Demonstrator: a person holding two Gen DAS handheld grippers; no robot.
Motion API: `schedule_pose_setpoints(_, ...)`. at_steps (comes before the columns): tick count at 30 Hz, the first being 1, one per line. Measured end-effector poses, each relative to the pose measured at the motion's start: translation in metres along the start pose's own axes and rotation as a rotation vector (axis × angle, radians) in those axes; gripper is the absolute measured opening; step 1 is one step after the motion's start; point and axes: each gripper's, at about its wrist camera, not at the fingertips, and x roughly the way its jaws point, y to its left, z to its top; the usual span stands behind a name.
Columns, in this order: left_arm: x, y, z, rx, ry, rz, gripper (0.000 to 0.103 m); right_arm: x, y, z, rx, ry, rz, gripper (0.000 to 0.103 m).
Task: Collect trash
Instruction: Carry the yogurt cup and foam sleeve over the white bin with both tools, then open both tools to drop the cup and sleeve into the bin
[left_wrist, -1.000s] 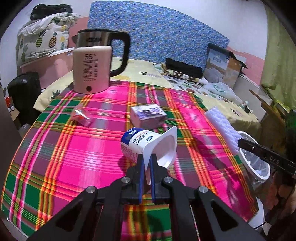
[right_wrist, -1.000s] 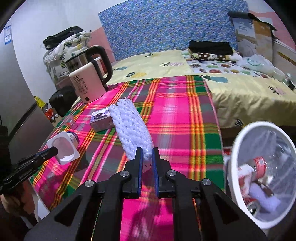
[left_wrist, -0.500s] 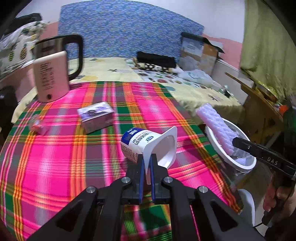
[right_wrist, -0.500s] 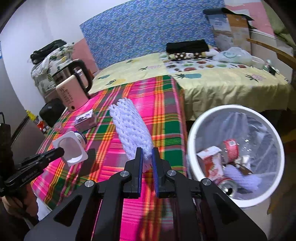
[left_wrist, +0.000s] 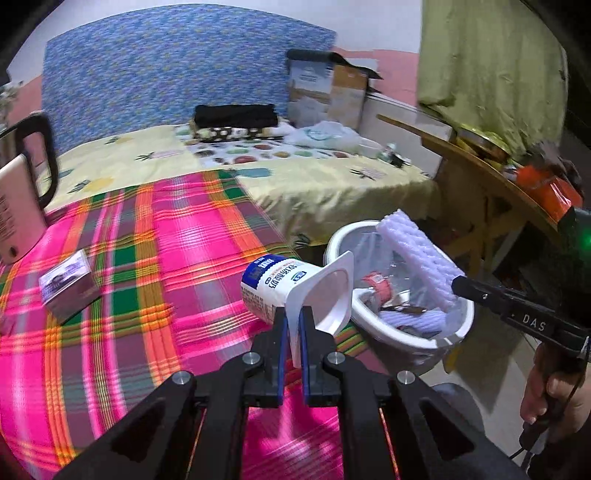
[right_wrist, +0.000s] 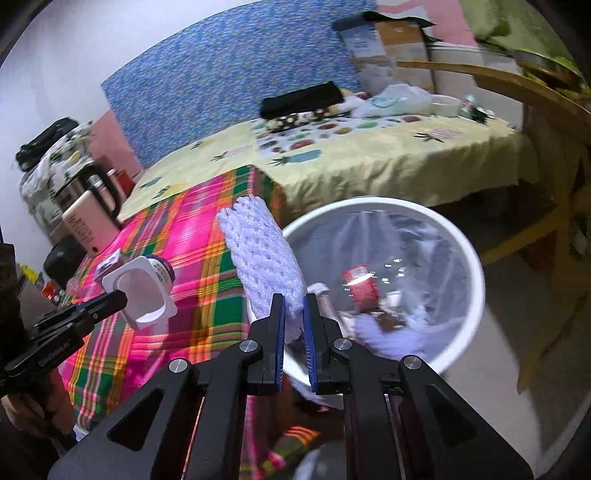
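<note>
Left gripper (left_wrist: 294, 325) at bottom centre is clamped on the rim of a white yogurt cup (left_wrist: 291, 284), held on its side, mouth toward the camera, over the plaid tablecloth (left_wrist: 155, 258) edge. Right of centre, the right gripper (left_wrist: 456, 286) comes in from the right edge pinching a white foam net sleeve (left_wrist: 417, 254) above a lined white trash bin (left_wrist: 439, 339) with litter inside. Small box (left_wrist: 66, 282) at left on the cloth, kettle (left_wrist: 22, 206) at far left edge.
</note>
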Motion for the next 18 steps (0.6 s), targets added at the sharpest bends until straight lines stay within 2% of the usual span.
schedule_pose_setpoints(18,0.049,-0.073,0.016,0.147,0.050,-0.147,0.007,-0.004,-0.046,-0.006,0.086,0.026,-0.107,0.010)
